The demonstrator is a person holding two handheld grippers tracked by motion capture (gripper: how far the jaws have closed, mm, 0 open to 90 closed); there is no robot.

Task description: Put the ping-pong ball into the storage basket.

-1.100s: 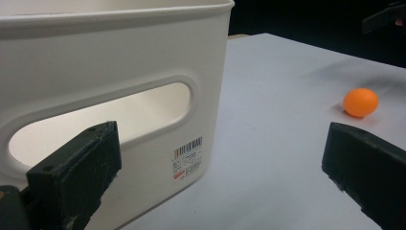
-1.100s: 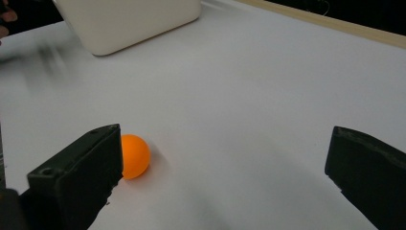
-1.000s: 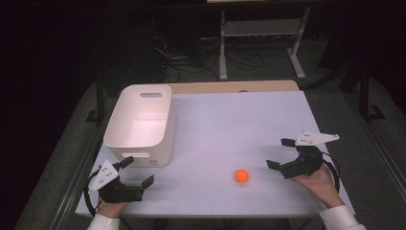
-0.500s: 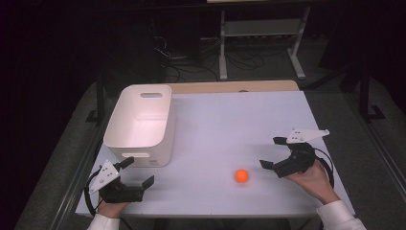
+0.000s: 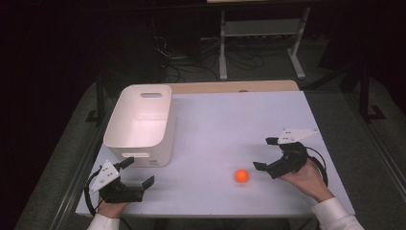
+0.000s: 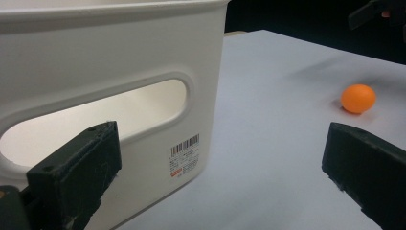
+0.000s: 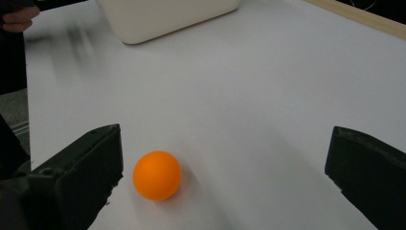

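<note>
A white table (image 5: 230,120) carries everything here, its top a plain matte sheet with a strip of bare wood (image 5: 234,86) showing along the far edge at 12 o'clock. On it, toward 9 o'clock from the middle, stands a white plastic bin (image 5: 141,125), upright and open at the top, with an oval handle slot in each end wall and a barcode sticker (image 6: 185,154) low on its near wall. At about 5 o'clock from the middle lies a small orange ball (image 5: 242,176), well apart from the bin and resting on the bare surface near the front edge.
</note>
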